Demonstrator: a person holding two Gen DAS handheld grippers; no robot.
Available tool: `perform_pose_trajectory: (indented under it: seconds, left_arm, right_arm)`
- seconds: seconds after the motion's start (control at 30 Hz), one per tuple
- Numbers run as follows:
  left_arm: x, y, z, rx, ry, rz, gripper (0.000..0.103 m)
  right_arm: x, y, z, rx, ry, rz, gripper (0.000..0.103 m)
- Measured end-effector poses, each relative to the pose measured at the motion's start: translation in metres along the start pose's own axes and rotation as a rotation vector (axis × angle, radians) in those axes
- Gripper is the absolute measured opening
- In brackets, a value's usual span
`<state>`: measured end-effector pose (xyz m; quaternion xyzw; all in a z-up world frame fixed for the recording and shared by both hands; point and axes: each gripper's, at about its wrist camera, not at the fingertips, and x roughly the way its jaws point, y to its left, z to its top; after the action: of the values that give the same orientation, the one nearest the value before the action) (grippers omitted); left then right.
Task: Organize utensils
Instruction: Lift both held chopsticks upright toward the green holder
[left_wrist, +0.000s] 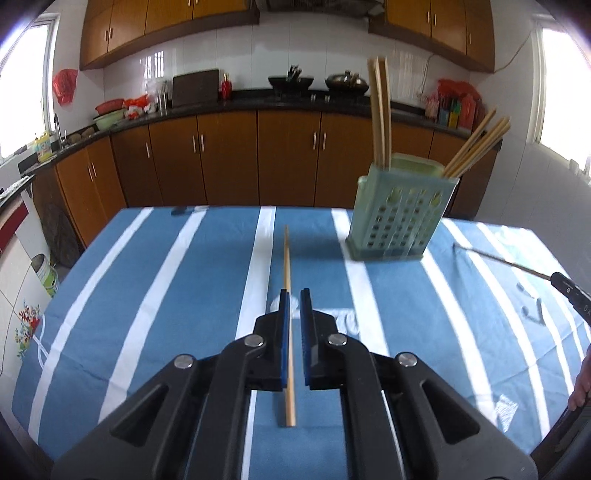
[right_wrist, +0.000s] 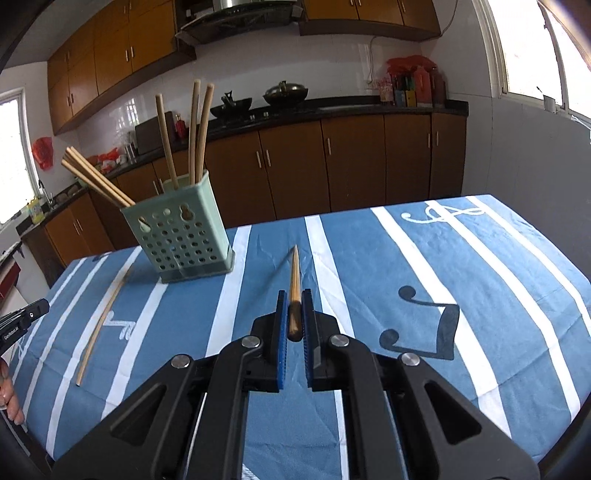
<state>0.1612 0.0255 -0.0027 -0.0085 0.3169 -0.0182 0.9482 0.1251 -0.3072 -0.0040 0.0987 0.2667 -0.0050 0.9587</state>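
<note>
A pale green perforated utensil holder (left_wrist: 400, 218) (right_wrist: 181, 236) stands on the blue striped tablecloth, with several wooden chopsticks (left_wrist: 380, 114) (right_wrist: 195, 133) upright or leaning in it. A single light wooden chopstick (left_wrist: 287, 317) (right_wrist: 101, 319) lies flat on the cloth. My left gripper (left_wrist: 294, 295) hovers over it with its jaws a little apart, straddling the stick without gripping it. My right gripper (right_wrist: 294, 297) is shut on a darker brown chopstick (right_wrist: 294, 288) that points forward above the cloth; this stick also shows in the left wrist view (left_wrist: 498, 260).
The table (right_wrist: 480, 295) carries a blue cloth with white stripes and dark musical marks. Behind it run wooden kitchen cabinets (left_wrist: 229, 158) and a dark counter with woks (left_wrist: 291, 83) and bottles (right_wrist: 410, 86). A bucket (left_wrist: 46, 273) stands on the floor at the left.
</note>
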Motion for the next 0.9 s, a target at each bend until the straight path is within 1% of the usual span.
perform_pose_trajectory:
  seconds: [0.07, 0.13, 0.27, 0.3, 0.33, 0.4, 0.47, 0.63, 0.77, 0.8, 0.87, 0.9]
  left_arm:
    - [-0.009, 0.0, 0.009, -0.007, -0.041, -0.01, 0.006]
    - [-0.012, -0.001, 0.013, 0.0, -0.056, -0.007, 0.006]
    - [0.0, 0.003, 0.006, -0.016, 0.004, -0.037, 0.007]
    - [0.006, 0.001, 0.0, -0.003, 0.025, -0.037, 0.011]
    - [0.01, 0.001, -0.006, 0.009, 0.041, -0.035, 0.02]
    - [0.02, 0.001, -0.018, 0.027, 0.072, -0.024, 0.029]
    - [0.033, 0.001, -0.029, 0.031, 0.109, -0.021, 0.029]
    - [0.06, -0.001, -0.053, 0.045, 0.196, 0.016, 0.029]
    - [0.071, -0.005, -0.068, 0.066, 0.251, 0.019, 0.029]
    - [0.072, -0.006, -0.071, 0.071, 0.249, 0.026, 0.029]
    - [0.07, -0.005, -0.072, 0.063, 0.248, 0.019, 0.021]
    - [0.069, -0.004, -0.071, 0.057, 0.249, 0.02, 0.009]
  right_arm:
    - [-0.006, 0.0, 0.007, -0.003, -0.029, 0.002, 0.008]
    - [-0.007, 0.0, 0.01, -0.006, -0.037, 0.0, 0.008]
    - [-0.002, 0.0, 0.006, 0.0, -0.019, 0.003, 0.008]
    - [-0.001, 0.0, 0.004, 0.001, -0.015, 0.005, 0.008]
    - [-0.001, 0.001, 0.002, 0.0, -0.012, 0.006, 0.008]
    - [0.0, 0.002, -0.001, -0.003, -0.003, 0.007, 0.008]
    - [0.002, 0.003, -0.004, -0.005, 0.007, 0.009, 0.008]
    - [0.003, 0.004, -0.006, -0.006, 0.023, 0.01, 0.008]
    - [0.003, 0.003, -0.007, 0.001, 0.032, 0.007, 0.008]
    - [0.004, 0.002, -0.007, 0.003, 0.034, 0.006, 0.008]
    - [0.006, 0.002, -0.008, 0.008, 0.039, 0.006, 0.008]
    - [0.006, 0.002, -0.008, 0.01, 0.04, 0.006, 0.008]
